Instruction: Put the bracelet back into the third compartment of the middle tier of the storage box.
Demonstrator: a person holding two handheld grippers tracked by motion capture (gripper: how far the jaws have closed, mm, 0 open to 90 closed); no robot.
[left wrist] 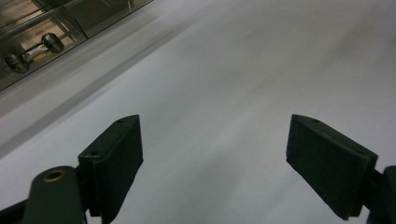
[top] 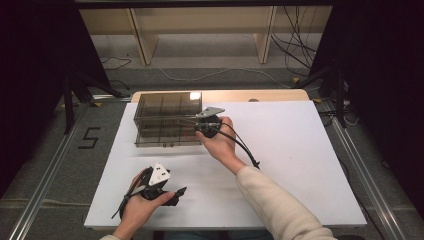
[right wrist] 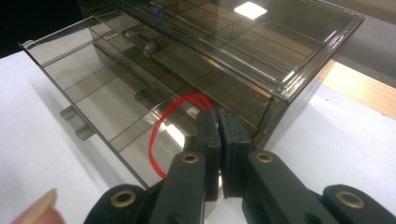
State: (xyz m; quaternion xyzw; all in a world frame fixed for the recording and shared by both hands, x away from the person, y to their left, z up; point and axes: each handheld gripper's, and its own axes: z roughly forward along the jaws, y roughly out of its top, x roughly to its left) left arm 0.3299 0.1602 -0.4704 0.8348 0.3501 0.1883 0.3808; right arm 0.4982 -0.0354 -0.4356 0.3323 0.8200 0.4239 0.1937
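Right gripper (right wrist: 219,135) pinches a red rubber band (right wrist: 156,140) over the smoky drawer box's (top: 167,117) open drawer (partitions below); left gripper (top: 175,194) gapes empty above the white board (top: 290,150).

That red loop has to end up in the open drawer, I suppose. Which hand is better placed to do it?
The right. Its gripper is shut on the red loop, directly over the open drawer. The left gripper sits open near the table's front edge, away from the drawer.
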